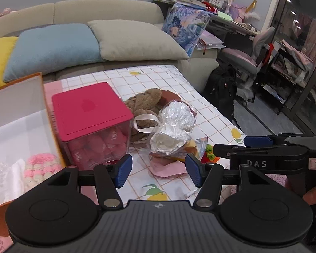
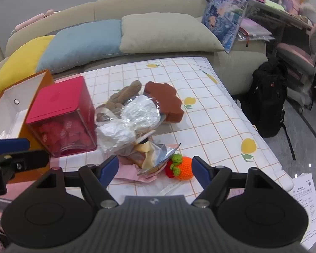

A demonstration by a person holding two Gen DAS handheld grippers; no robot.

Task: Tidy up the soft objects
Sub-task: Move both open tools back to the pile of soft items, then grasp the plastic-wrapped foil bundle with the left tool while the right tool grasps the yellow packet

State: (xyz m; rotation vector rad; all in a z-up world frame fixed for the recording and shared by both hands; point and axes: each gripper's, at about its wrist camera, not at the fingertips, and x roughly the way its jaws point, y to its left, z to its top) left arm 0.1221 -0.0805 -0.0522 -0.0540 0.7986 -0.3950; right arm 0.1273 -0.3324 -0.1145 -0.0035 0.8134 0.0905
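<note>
A heap of soft things lies mid-table: a brown plush toy (image 1: 144,105) (image 2: 124,96), a brown cushion (image 2: 165,100), crinkly plastic-wrapped bundles (image 1: 172,126) (image 2: 132,122) and a pink cloth (image 1: 168,168) (image 2: 132,174). An orange and red crocheted fruit (image 2: 180,167) (image 1: 209,154) sits at the heap's near right. My left gripper (image 1: 158,171) hovers open just short of the wrapped bundle and pink cloth. Over the near edge of the heap, my right gripper (image 2: 154,168) stands open, nothing pressed by its pads. The right gripper's blue pad (image 1: 257,140) shows at the left view's right side.
An open orange box (image 1: 16,126) (image 2: 33,84) at the left holds pink and white knitwear (image 1: 42,168). A clear container with a pink lid (image 1: 90,109) (image 2: 59,109) stands beside it. A sofa with cushions (image 2: 168,31) lies behind; a black backpack (image 2: 265,101) and papers (image 2: 307,206) are on the floor.
</note>
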